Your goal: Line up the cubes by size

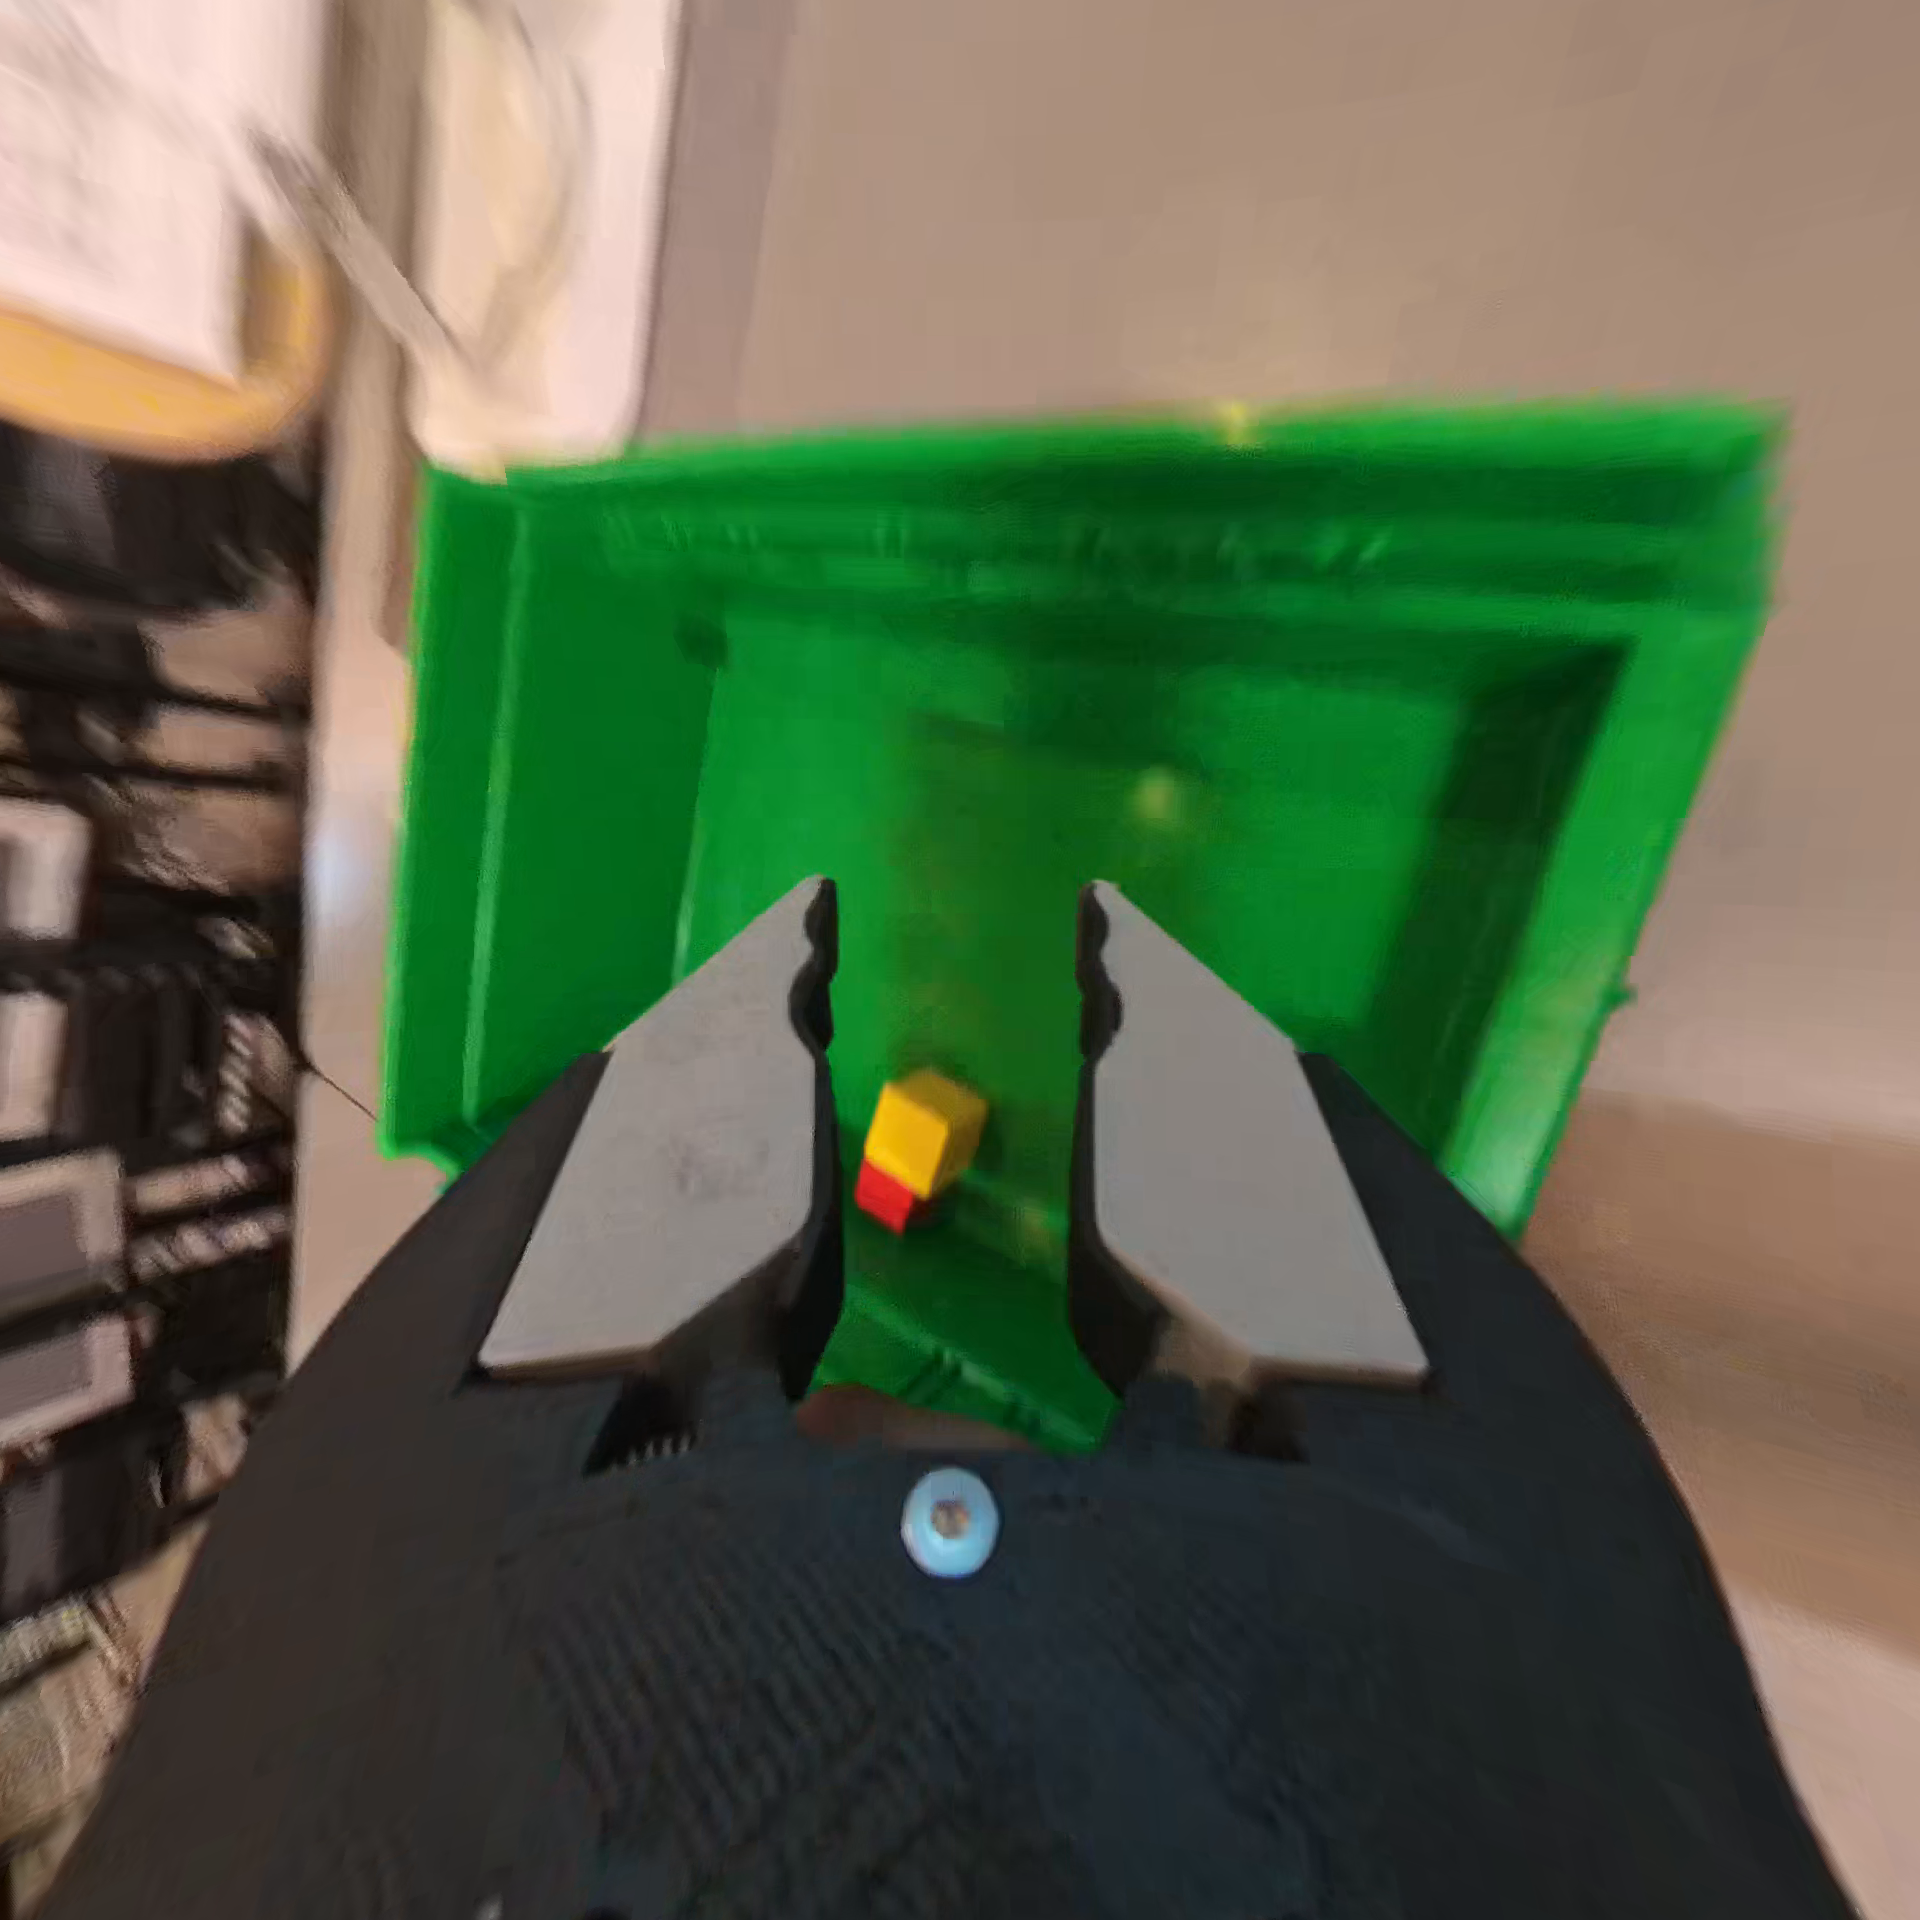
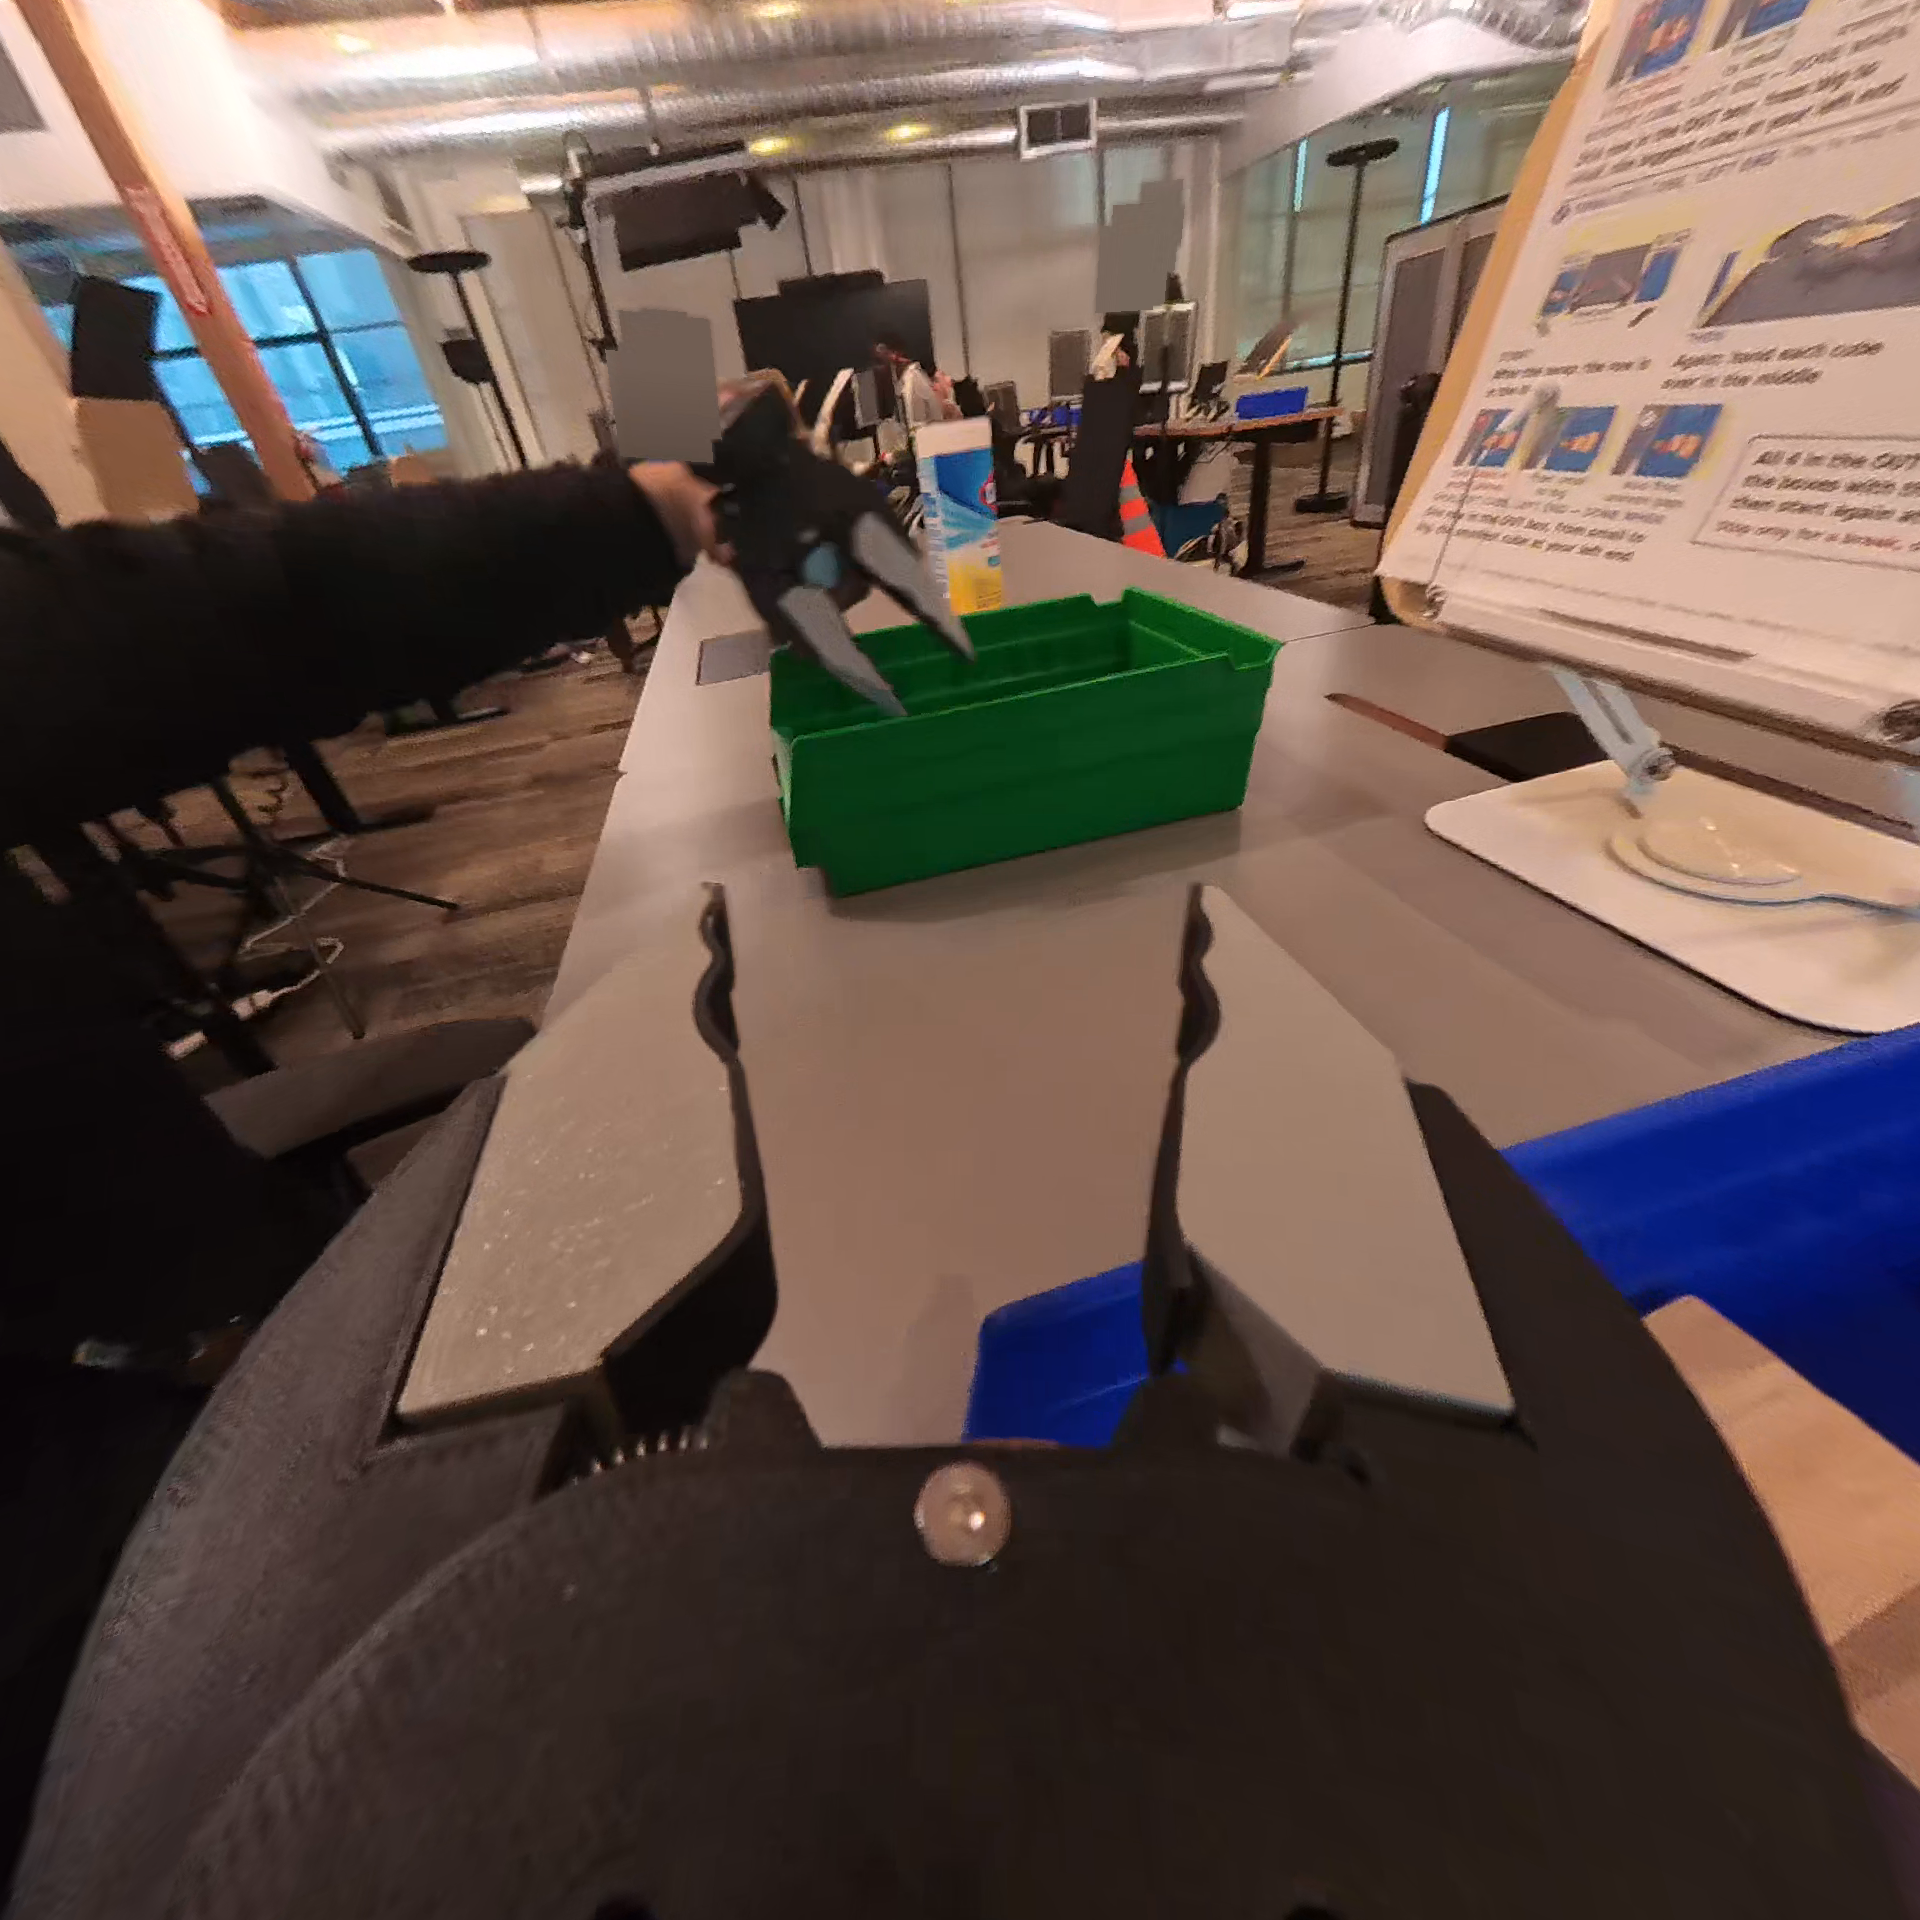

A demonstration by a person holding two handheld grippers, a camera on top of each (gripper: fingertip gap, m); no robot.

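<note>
In the left wrist view a yellow cube (image 1: pixel 925 1127) and a smaller red cube (image 1: pixel 885 1195) lie touching on the floor of a green bin (image 1: pixel 1039 540). My left gripper (image 1: pixel 956 914) is open and empty, pointing down into the bin above the cubes; the view is blurred. It also shows in the right wrist view (image 2: pixel 935 675), its tips inside the green bin (image 2: pixel 1018 769). My right gripper (image 2: pixel 951 914) is open and empty over the grey table (image 2: pixel 956 1091), short of the green bin.
A blue bin (image 2: pixel 1714 1195) sits at the right under my right gripper. An instruction board on a white stand (image 2: pixel 1714 883) is at the far right. A wipes canister (image 2: pixel 958 509) stands behind the green bin. A person's dark sleeve (image 2: pixel 312 613) reaches from the left.
</note>
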